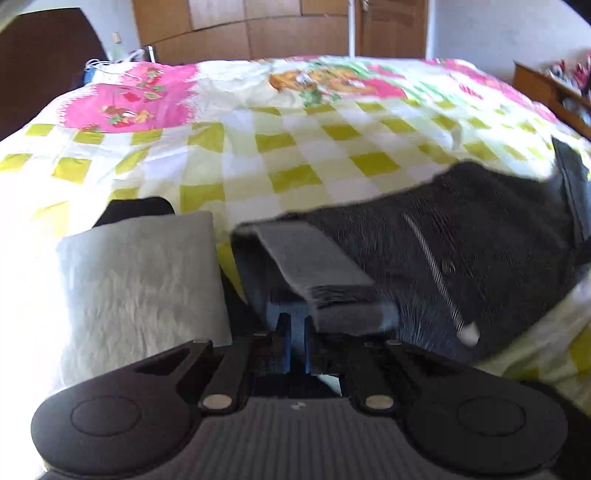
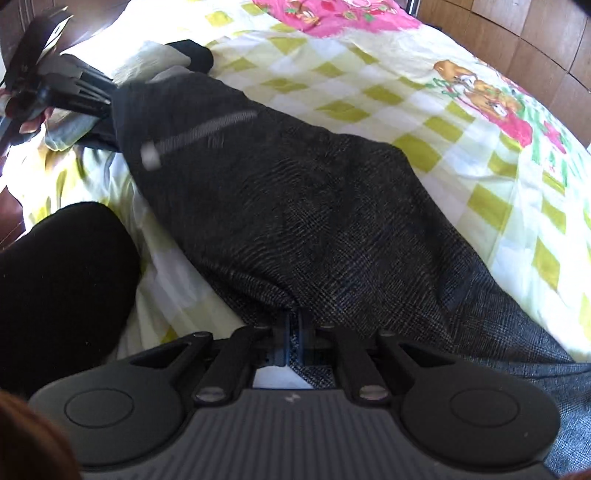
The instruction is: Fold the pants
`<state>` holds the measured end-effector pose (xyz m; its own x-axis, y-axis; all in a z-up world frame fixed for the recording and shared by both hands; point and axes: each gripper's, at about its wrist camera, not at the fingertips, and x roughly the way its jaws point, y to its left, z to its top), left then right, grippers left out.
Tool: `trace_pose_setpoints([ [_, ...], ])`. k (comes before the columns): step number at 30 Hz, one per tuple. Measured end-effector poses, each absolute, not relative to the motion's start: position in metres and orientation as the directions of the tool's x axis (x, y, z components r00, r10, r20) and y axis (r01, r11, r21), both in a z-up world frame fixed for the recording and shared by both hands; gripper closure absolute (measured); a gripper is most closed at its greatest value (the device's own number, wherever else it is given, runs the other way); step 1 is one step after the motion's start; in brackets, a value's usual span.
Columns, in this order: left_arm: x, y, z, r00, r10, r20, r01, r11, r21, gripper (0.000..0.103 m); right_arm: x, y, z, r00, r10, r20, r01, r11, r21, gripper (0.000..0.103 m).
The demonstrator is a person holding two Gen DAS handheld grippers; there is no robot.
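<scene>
The dark grey checked pants (image 2: 314, 206) lie stretched across the bed, with a zipper (image 2: 199, 133) showing near one end. My left gripper (image 1: 295, 314) is shut on the waistband edge of the pants (image 1: 461, 240); it also shows in the right wrist view (image 2: 66, 92) at the far left. My right gripper (image 2: 295, 325) is shut on the pants fabric, which drapes over its fingers and hides them.
The bed has a yellow-checked cover (image 1: 295, 147) with pink prints. A pale folded cloth (image 1: 140, 277) sits left of the left gripper. A wooden wardrobe (image 1: 258, 26) stands behind the bed. The person's dark-clad leg (image 2: 62, 288) is at the left.
</scene>
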<state>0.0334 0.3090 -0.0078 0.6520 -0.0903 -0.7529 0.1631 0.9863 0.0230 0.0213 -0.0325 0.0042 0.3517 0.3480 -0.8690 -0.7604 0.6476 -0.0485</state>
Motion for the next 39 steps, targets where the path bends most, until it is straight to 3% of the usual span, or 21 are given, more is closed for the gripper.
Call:
trace_pose_setpoints([
  [6, 0.046, 0.301, 0.001, 0.699, -0.041, -0.714, 0.213, 0.965, 0.153, 0.081, 0.031, -0.026, 0.015, 0.401, 0.345, -0.849, -0.753, 0.651, -0.092, 0.099],
  [12, 0.013, 0.297, -0.008, 0.675, 0.056, -0.736, 0.244, 0.925, 0.293, 0.071, 0.024, -0.021, 0.005, 0.401, 0.313, -0.861, -0.761, 0.636, -0.124, 0.098],
  [17, -0.022, 0.276, -0.013, 0.719, 0.131, -0.682, 0.286, 0.839, 0.463, 0.067, 0.02, -0.016, -0.004, 0.428, 0.285, -0.858, -0.755, 0.634, -0.166, 0.096],
  [20, -0.029, 0.261, -0.015, 0.749, 0.086, -0.657, 0.339, 0.802, 0.492, 0.046, 0.021, -0.015, -0.009, 0.43, 0.277, -0.859, -0.752, 0.636, -0.172, 0.093],
  [21, -0.032, 0.256, -0.019, 0.754, 0.08, -0.652, 0.368, 0.771, 0.52, 0.045, 0.02, -0.014, -0.01, 0.436, 0.273, -0.858, -0.754, 0.631, -0.183, 0.092],
  [28, -0.037, 0.239, -0.039, 0.749, 0.052, -0.66, 0.486, 0.633, 0.602, 0.045, 0.022, -0.007, -0.017, 0.452, 0.255, -0.855, -0.772, 0.592, -0.232, 0.091],
  [34, -0.027, 0.237, -0.058, 0.764, 0.09, -0.639, 0.497, 0.549, 0.672, 0.045, 0.032, -0.014, 0.007, 0.447, 0.29, -0.847, -0.719, 0.679, -0.147, 0.098],
  [39, -0.012, 0.236, -0.046, 0.794, 0.072, -0.604, 0.467, 0.564, 0.681, 0.07, 0.039, -0.019, 0.035, 0.476, 0.322, -0.818, -0.682, 0.723, -0.112, 0.098],
])
